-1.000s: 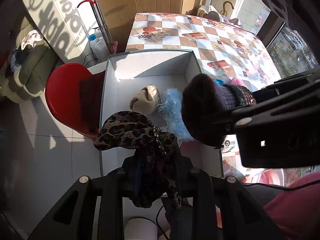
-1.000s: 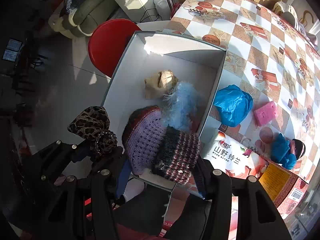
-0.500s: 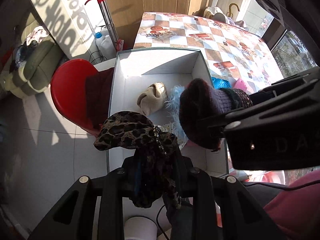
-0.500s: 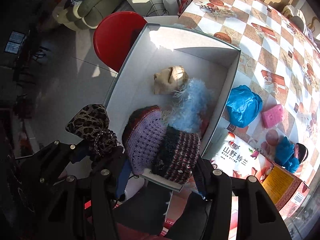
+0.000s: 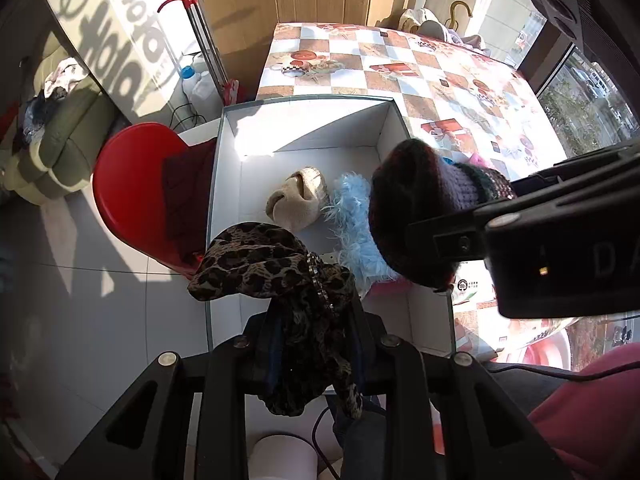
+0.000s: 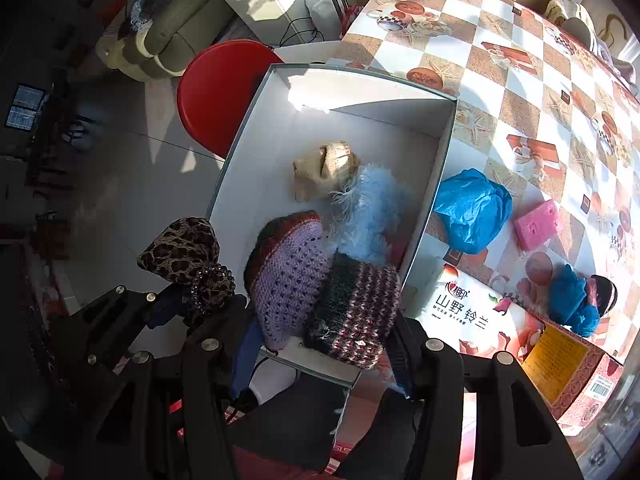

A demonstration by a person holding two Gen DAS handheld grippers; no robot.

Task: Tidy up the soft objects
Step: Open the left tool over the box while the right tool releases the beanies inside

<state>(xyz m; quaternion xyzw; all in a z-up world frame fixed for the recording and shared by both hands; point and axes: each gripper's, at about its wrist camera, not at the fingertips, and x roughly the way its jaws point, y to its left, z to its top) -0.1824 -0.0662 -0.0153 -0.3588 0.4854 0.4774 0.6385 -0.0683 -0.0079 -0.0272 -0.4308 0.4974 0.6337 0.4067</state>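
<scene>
Two grippers hang above a white cardboard box (image 6: 436,168) that rests at the edge of a worktop (image 6: 520,80) covered in a checkered cloth. Clamped tightly in the left gripper (image 5: 312,340) is a leopard-print fabric piece (image 5: 256,260) with a beaded band, its loose end drooping over the box's near left corner. Held between the half-spread jaws of the right gripper (image 6: 320,344) is a crocheted hat (image 6: 320,292), lilac with a dark striped brim, which hangs over the near end of the box. On the box floor lie a beige knitted hat (image 6: 324,168) toward the middle and a fluffy light-blue item (image 6: 372,212) just beside it, touching it, closer to the box's right wall. Outside the box, by its right wall, a crumpled blue plastic bag (image 6: 472,208) and a pink sponge (image 6: 536,224) sit on the worktop, with a printed carton (image 6: 480,320) near the box's front right corner. A red stool (image 6: 216,92) stands by the box's left wall.
</scene>
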